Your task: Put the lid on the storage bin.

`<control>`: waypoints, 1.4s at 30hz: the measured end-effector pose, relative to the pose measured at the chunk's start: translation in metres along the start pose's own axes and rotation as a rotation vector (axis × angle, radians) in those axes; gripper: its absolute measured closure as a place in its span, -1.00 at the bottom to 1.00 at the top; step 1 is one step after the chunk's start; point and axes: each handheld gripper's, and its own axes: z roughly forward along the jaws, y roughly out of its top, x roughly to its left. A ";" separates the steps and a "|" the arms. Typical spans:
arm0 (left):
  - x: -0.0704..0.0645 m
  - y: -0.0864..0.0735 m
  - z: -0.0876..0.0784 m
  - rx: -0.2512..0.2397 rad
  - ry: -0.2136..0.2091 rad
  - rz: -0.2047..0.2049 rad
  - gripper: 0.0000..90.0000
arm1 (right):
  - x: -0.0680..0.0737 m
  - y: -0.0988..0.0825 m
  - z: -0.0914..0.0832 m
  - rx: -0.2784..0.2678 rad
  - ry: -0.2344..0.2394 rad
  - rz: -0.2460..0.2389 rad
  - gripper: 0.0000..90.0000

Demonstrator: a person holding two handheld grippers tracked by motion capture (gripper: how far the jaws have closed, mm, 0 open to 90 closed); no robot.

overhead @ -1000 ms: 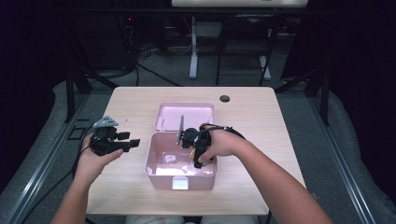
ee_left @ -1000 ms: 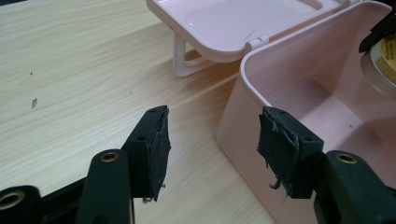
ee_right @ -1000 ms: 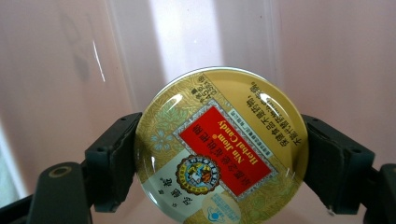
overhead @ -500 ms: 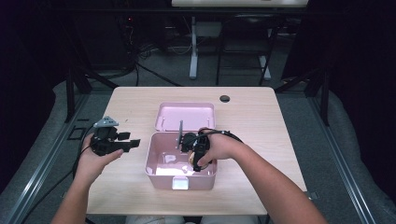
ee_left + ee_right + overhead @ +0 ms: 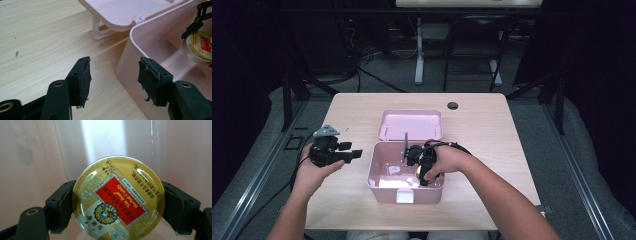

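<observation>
One round candy tin (image 5: 118, 198), gold with a red label, clamped edge to edge between the two black jaws of the right gripper (image 5: 421, 167) and hanging inside the pink box (image 5: 382, 180), low down over its floor. Squeezed across the full width, lid facing the camera, so probably being set down flat into the box rather than dropped. Same tin (image 5: 198, 46) peeking in at the right edge of the left gripper view, inside the box wall.

Left gripper (image 5: 113, 78) holding nothing, jaws spread wide, parked just outside the box's left wall over bare wood, toward the left edge of the table (image 5: 492, 115). Looks like it's just waiting there, close enough to steady the box if it slides. Not touching the wall as far as can be told.

Box sitting near the front edge, about mid-width. Lid (image 5: 410, 125) flipped fully open, lying flat behind the box toward the far edge, hinged to the back rim, which keeps the opening free for the hand going in.

Count: one tin, one box with one lid, two grippers. Also one small dark round spot (image 5: 453, 105) near the far edge of the table, too small to say what.
</observation>
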 end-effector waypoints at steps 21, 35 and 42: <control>-0.001 0.000 0.002 -0.002 0.003 0.000 -0.05 | -0.001 -0.001 0.009 0.004 0.014 0.017 -0.56; 0.000 -0.001 0.003 0.007 0.002 -0.001 -0.05 | -0.002 -0.002 0.011 0.003 0.025 0.021 -0.57; 0.000 -0.001 0.003 0.011 0.000 0.002 -0.05 | -0.003 -0.003 0.008 -0.014 0.024 0.041 -0.62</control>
